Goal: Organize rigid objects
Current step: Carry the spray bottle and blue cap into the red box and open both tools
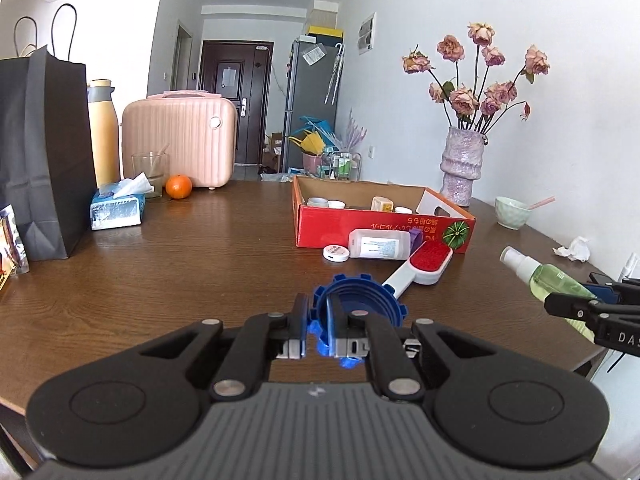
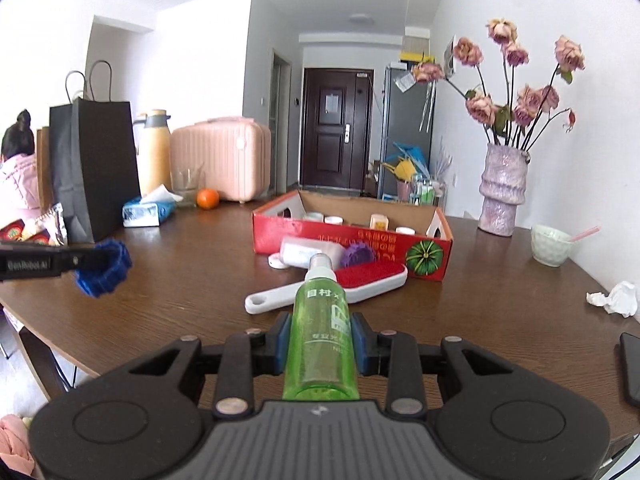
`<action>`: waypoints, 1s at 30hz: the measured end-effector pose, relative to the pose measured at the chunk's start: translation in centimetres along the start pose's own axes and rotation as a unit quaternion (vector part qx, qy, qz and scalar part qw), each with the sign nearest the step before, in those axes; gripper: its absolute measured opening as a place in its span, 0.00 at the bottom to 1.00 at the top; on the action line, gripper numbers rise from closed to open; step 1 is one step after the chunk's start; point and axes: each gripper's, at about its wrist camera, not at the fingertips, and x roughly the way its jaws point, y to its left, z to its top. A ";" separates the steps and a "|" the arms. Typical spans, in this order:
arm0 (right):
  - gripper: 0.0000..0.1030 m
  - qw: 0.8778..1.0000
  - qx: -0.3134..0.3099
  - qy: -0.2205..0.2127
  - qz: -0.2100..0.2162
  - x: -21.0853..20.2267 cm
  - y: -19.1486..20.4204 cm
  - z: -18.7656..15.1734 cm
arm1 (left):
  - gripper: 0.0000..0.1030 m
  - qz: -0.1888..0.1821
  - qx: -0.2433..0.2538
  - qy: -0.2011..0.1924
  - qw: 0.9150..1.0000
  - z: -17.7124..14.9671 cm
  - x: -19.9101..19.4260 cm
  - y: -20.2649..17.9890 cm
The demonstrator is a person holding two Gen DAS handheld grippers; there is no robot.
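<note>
Carry step, both loaded. Left gripper (image 1: 318, 334) clamped on blue toothed cap (image 1: 360, 306), above near table edge. Right gripper (image 2: 320, 346) clenched round green spray bottle (image 2: 322, 328). Next, prob.: move both fwd to red box (image 2: 352, 246), far centre, drop inside w/o hitting lint brush (image 2: 328, 286).

black paper bag (image 1: 42, 152) | pink case (image 1: 180, 138) | orange (image 1: 179, 186) | possibly tissue pack (image 1: 117, 208)

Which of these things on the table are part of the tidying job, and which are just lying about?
Part of the job:
- blue ridged ring, held in the left gripper
- green spray bottle, held in the right gripper
- red cardboard box
- lint brush
- white bottle lying down

Just lying about:
- flower vase
- orange
- black paper bag
- tissue pack
- pink case
</note>
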 end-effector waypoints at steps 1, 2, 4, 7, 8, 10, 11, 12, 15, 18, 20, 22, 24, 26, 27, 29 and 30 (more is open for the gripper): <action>0.29 1.000 -0.001 -0.002 0.000 -0.4 0.1 0.0 | 0.09 -0.001 -0.002 0.000 1.000 -0.1 -0.3 0.0; 0.29 1.000 0.000 -0.004 0.001 -0.8 0.1 0.1 | 0.09 -0.005 -0.002 -0.002 1.000 -0.1 -0.5 0.0; 0.29 1.000 0.002 -0.008 0.003 -1.5 0.0 0.2 | 0.09 -0.006 0.001 -0.004 1.000 0.0 -1.0 -0.2; 0.29 1.000 0.003 -0.020 -0.001 -2.4 -0.1 0.2 | 0.09 -0.011 0.008 -0.008 1.000 0.0 -1.5 -0.5; 0.29 1.000 0.005 -0.024 -0.002 -2.7 -0.2 0.2 | 0.09 -0.014 0.009 -0.010 1.000 0.0 -1.6 -0.6; 0.29 1.000 0.007 -0.028 -0.004 -3.0 -0.5 0.1 | 0.09 -0.019 0.010 -0.013 1.000 0.0 -1.8 -0.7; 0.29 1.000 0.008 -0.029 -0.006 -3.0 -0.7 0.2 | 0.09 -0.020 0.012 -0.014 1.000 0.0 -1.7 -0.8; 0.29 0.999 0.008 -0.030 -0.008 -3.0 -0.9 0.2 | 0.09 -0.018 0.013 -0.013 1.000 0.2 -1.6 -0.8; 0.29 0.999 0.010 -0.033 -0.014 -2.5 -1.4 0.5 | 0.09 -0.021 0.018 -0.014 1.000 0.9 -0.7 -1.0; 0.29 0.999 0.009 -0.033 -0.018 -1.5 -2.1 1.0 | 0.09 -0.024 0.029 -0.024 0.999 2.2 0.5 -1.2; 0.29 0.999 0.008 -0.033 -0.021 -0.6 -2.6 1.6 | 0.09 -0.028 0.034 -0.032 0.998 3.4 1.4 -1.3; 0.29 0.999 0.006 -0.035 -0.024 0.4 -3.2 2.5 | 0.09 -0.029 0.041 -0.040 0.998 4.7 2.7 -1.5; 0.29 0.999 -0.001 -0.039 -0.028 1.6 -3.8 3.6 | 0.09 -0.033 0.046 -0.044 0.997 6.0 4.2 -1.6; 0.29 0.999 -0.004 -0.043 -0.028 2.9 -4.5 4.9 | 0.09 -0.042 0.047 -0.044 0.997 7.5 6.1 -1.8; 0.29 0.999 -0.004 -0.045 -0.027 3.9 -5.0 5.6 | 0.09 -0.047 0.047 -0.043 0.997 8.3 7.2 -1.8; 0.29 0.999 -0.002 -0.044 -0.028 5.8 -6.1 6.9 | 0.09 -0.056 0.046 -0.038 0.997 9.8 9.4 -1.7; 0.29 0.999 0.001 -0.043 -0.028 7.0 -6.7 7.6 | 0.09 -0.060 0.045 -0.034 0.997 10.6 10.7 -1.6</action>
